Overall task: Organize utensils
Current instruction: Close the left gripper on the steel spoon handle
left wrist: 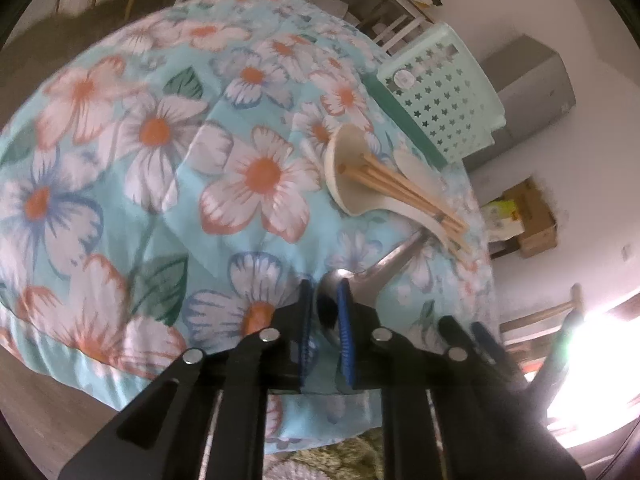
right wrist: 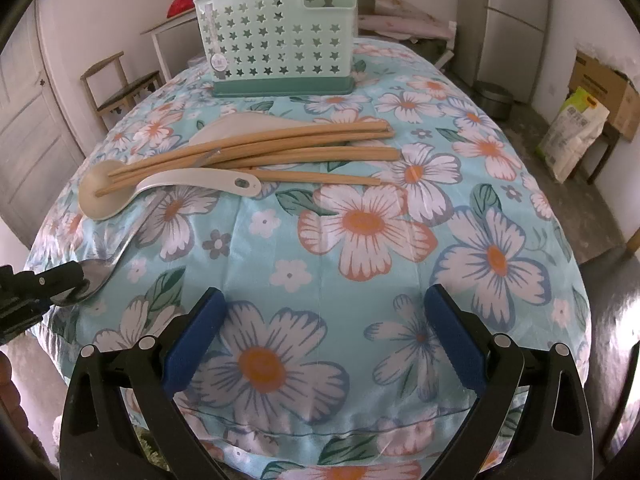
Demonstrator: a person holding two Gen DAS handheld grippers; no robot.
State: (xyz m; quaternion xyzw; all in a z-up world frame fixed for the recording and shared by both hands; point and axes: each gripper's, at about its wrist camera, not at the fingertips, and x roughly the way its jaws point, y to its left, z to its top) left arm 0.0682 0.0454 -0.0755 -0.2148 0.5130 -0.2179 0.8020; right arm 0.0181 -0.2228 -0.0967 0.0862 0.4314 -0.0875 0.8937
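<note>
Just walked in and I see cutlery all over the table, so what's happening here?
A person with two handheld grippers is sorting utensils. The left gripper is shut on the bowl of a metal spoon at the near edge of the floral tablecloth. The right gripper is open, holding nothing. Wooden chopsticks and two cream plastic spoons lie in a pile. The green star-cut caddy stands behind them.

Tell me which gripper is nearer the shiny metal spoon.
Left. The left gripper is closed on the metal spoon's bowl; the right gripper hovers open, off to the spoon's side.
</note>
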